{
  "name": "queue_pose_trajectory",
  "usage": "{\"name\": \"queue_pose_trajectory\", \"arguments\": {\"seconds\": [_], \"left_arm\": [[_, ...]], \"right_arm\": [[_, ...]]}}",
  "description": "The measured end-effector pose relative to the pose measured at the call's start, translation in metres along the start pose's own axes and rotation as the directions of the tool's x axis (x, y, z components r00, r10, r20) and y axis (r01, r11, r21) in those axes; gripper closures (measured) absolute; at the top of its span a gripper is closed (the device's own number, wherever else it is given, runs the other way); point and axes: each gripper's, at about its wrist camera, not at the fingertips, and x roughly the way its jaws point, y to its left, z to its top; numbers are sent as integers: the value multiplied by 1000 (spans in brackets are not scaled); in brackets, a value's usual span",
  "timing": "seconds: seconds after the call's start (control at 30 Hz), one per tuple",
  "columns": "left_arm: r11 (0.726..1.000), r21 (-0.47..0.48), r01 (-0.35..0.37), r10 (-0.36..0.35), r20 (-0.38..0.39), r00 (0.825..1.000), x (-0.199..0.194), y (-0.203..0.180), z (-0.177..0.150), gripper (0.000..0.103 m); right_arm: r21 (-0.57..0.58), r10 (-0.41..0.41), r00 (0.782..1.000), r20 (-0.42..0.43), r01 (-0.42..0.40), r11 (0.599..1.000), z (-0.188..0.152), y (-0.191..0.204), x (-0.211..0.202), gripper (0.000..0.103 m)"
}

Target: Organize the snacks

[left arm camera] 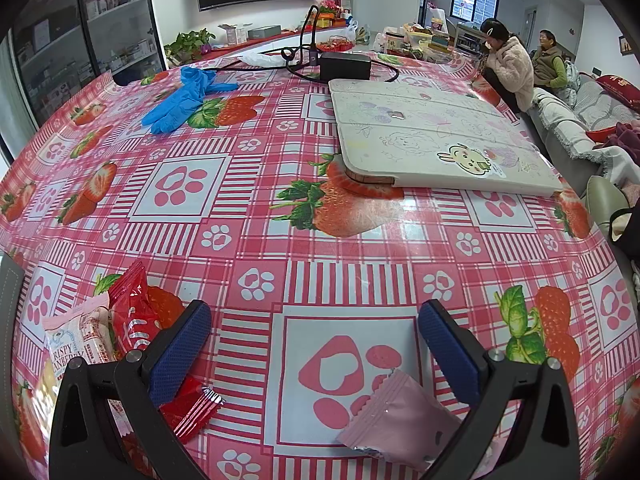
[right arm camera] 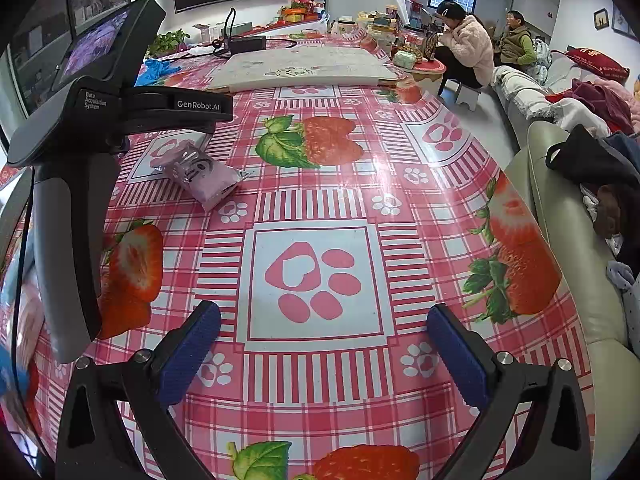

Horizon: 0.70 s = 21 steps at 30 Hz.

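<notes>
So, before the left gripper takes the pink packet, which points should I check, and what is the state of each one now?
1. Left gripper open: ok, jaws wide apart and empty.
2. Pink packet between the fingers: not ok, it lies close beside the right finger, off centre.
3. Packet free of other snacks: ok, the red packets lie apart on the other side.
4. Right gripper out of the way: ok, open over bare tablecloth.
5. Destination for the snacks: cannot tell, no container shows.

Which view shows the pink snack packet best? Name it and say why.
The right wrist view: the pink snack packet lies whole and unobstructed on the tablecloth. In the left wrist view it sits low, partly hidden behind a finger.
</notes>
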Motion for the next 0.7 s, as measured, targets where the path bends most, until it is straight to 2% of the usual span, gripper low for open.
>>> {"name": "queue_pose_trajectory", "arguments": {"seconds": [0.27, 0.5, 0.7], "left_arm": [[1000, 0, 0, 0, 0, 1000, 1, 0, 1, 0], [1000, -1, 0, 0, 0, 1000, -1, -1, 0, 0], [1000, 17, 10, -10, -9, 1000, 3, -3, 3, 0]], "right_arm": [[12, 4, 1000, 17, -4, 1000, 0, 1, 3, 0], [-5, -19, 998, -63, 19, 1000, 8, 1, 7, 0], [-6, 4, 994, -106, -5, 1000, 18, 0, 13, 0]]}}
